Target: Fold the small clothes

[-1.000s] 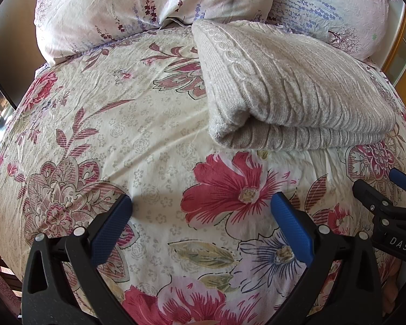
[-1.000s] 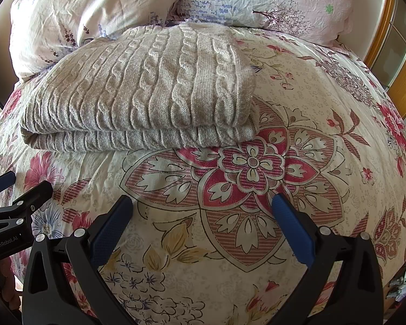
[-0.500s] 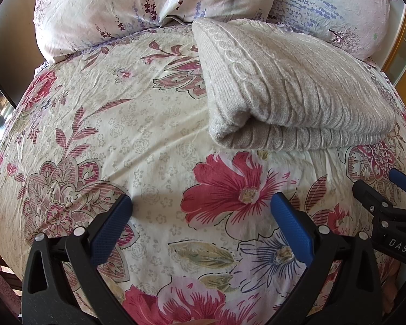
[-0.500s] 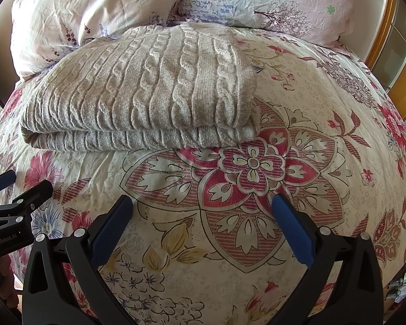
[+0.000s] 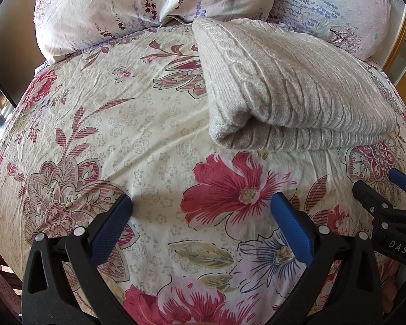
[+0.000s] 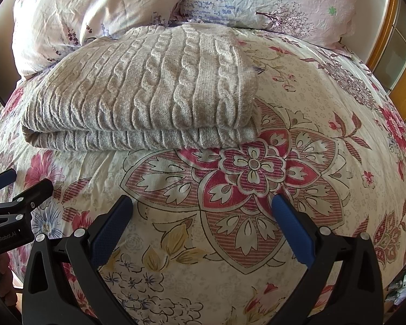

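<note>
A beige cable-knit sweater (image 5: 289, 89) lies folded in a thick rectangle on the floral bedspread (image 5: 127, 124), its doubled edge toward me. In the right wrist view the same sweater (image 6: 149, 89) fills the upper left. My left gripper (image 5: 201, 211) hovers open over the bedspread, below and left of the sweater, holding nothing. My right gripper (image 6: 203, 210) is open too, over a red flower print below the sweater's right corner. Each gripper shows at the edge of the other's view: the right gripper (image 5: 387, 197), the left gripper (image 6: 16, 187).
Two floral pillows (image 5: 138, 5) (image 6: 270, 0) rest at the head of the bed behind the sweater. A wooden frame (image 6: 392, 62) with glass stands at the far right. The bed drops off at the left edge (image 5: 2, 146).
</note>
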Motion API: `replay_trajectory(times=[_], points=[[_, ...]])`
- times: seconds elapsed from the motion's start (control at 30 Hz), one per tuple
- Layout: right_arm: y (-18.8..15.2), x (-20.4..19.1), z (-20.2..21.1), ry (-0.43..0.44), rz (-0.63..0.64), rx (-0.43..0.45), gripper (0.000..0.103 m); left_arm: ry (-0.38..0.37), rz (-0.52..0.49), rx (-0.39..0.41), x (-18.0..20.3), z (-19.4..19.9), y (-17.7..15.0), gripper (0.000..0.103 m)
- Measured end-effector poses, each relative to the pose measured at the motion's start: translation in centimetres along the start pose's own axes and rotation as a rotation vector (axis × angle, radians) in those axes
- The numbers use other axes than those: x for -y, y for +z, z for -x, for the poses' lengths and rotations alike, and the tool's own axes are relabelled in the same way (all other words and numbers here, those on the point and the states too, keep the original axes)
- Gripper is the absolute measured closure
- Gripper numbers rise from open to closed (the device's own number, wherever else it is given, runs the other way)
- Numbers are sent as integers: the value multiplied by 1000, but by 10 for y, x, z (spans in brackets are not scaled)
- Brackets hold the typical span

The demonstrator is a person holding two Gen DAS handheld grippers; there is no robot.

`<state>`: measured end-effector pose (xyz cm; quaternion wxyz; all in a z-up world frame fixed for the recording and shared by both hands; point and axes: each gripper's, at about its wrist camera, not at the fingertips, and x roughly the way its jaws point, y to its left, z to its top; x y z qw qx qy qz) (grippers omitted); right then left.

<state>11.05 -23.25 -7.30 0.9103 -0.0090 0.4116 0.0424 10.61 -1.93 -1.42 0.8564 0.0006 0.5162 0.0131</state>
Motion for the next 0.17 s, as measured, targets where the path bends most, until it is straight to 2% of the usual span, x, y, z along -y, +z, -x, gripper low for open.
replay_trajectory(times=[0.17], points=[[0, 0, 0, 0, 0, -1, 1, 0, 0, -1, 0, 0, 1, 2]])
